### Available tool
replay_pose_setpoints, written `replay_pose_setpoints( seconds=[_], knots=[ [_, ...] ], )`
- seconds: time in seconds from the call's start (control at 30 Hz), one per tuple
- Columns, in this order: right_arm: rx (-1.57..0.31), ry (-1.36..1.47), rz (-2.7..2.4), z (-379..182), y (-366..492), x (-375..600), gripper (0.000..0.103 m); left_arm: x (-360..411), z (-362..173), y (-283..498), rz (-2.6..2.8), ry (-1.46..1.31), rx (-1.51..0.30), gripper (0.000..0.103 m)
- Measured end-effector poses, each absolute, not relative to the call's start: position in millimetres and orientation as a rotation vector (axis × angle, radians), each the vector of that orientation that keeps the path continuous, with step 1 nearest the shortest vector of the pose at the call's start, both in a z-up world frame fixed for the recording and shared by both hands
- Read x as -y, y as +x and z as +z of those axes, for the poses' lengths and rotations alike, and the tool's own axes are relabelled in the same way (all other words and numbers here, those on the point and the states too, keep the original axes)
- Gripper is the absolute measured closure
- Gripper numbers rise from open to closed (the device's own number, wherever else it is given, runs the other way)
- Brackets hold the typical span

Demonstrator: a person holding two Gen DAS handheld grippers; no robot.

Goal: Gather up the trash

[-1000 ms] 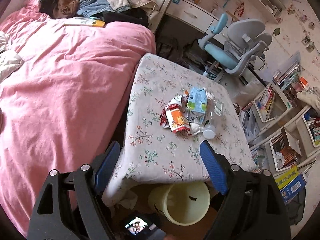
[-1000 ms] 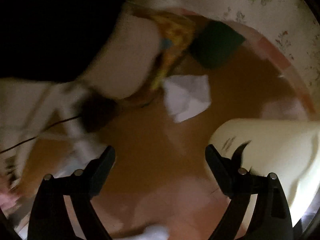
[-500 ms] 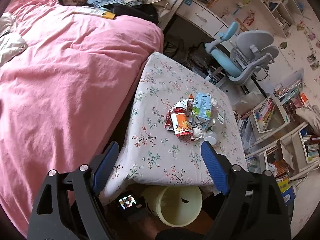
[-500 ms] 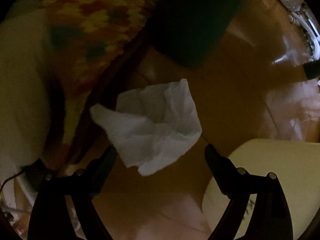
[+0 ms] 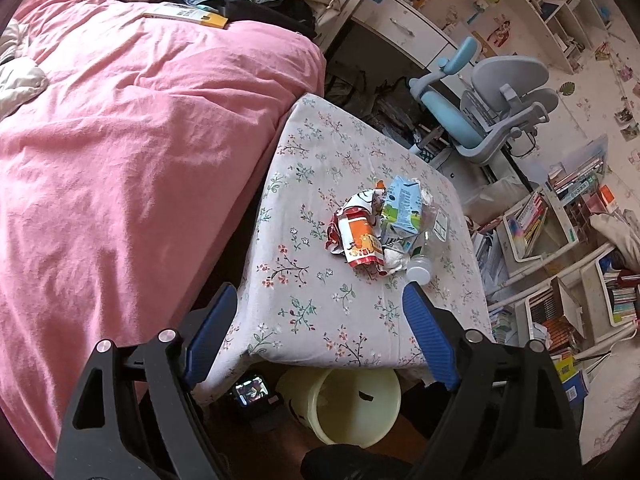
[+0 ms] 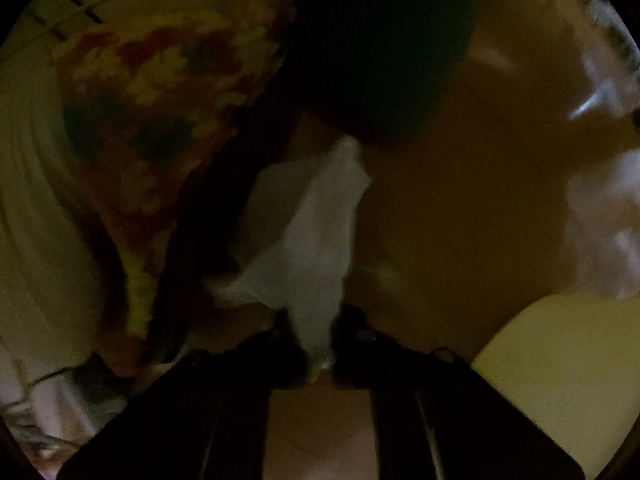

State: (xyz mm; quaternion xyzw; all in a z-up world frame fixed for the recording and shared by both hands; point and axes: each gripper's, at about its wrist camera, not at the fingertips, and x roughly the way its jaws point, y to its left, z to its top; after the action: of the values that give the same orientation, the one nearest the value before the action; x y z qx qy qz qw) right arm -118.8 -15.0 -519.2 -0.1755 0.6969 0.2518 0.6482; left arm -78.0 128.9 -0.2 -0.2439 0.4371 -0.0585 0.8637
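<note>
A pile of trash (image 5: 380, 228) lies on the floral table (image 5: 320, 312): a red-orange wrapper, a blue-green carton (image 5: 404, 208), crumpled paper and a clear plastic bottle (image 5: 420, 268). My left gripper (image 5: 320, 344) hovers open and empty above the table's near edge. A pale yellow bin (image 5: 352, 404) stands on the floor under that edge. In the dim right wrist view my right gripper (image 6: 320, 348) is shut on a white crumpled tissue (image 6: 308, 240) just above the brown floor, with the bin's wall (image 6: 560, 380) at lower right.
A pink bed (image 5: 120, 140) runs along the table's left. A blue-grey desk chair (image 5: 492, 96) and book racks (image 5: 560, 240) crowd the right. Under the table are a dark green object (image 6: 384, 40) and a colourful patterned cloth (image 6: 152, 100).
My right gripper has closed on the white tissue, which was lying loose on the floor between open fingers. The left gripper has risen and pulled back a little, still open.
</note>
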Motion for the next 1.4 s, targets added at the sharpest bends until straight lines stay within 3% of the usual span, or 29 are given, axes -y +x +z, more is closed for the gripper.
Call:
replay_pose_setpoints(
  seconds=[0.27, 0.57, 0.73, 0.87, 0.97, 1.2, 1.4],
  knots=[
    [-1.550, -0.530, 0.634, -438.9, -158.9, 15.8, 0.097, -124.5, -6.5, -78.5, -0.072, -0.464, -0.926, 0.022],
    [-1.351, -0.501, 0.948, -227.8, -192.3, 52.5, 0.097, -76.1, -14.4, -66.0, -0.111, -0.285, -0.952, 0.022],
    [-1.158, -0.351, 0.931, -112.4, -160.4, 128.3, 0.097, -48.3, -30.4, -28.9, -0.163, -0.256, -1.018, 0.022],
    [-1.010, -0.188, 0.787, -53.7, -114.3, 205.4, 0.097, -31.5, -39.1, -1.5, -0.137, -0.252, -1.020, 0.022],
    [-0.908, -0.012, 0.676, -25.7, -78.4, 260.3, 0.097, -5.4, -40.9, 13.2, -0.148, -0.192, -1.017, 0.022],
    [-0.820, 0.346, 0.501, -23.8, -50.3, 321.2, 0.096, 54.3, -49.9, 63.2, -0.187, -0.063, -1.022, 0.022],
    [-0.782, 0.368, 0.511, -25.6, -55.5, 311.3, 0.094, 77.6, -61.0, 102.8, -0.127, -0.024, -1.038, 0.022]
  ],
)
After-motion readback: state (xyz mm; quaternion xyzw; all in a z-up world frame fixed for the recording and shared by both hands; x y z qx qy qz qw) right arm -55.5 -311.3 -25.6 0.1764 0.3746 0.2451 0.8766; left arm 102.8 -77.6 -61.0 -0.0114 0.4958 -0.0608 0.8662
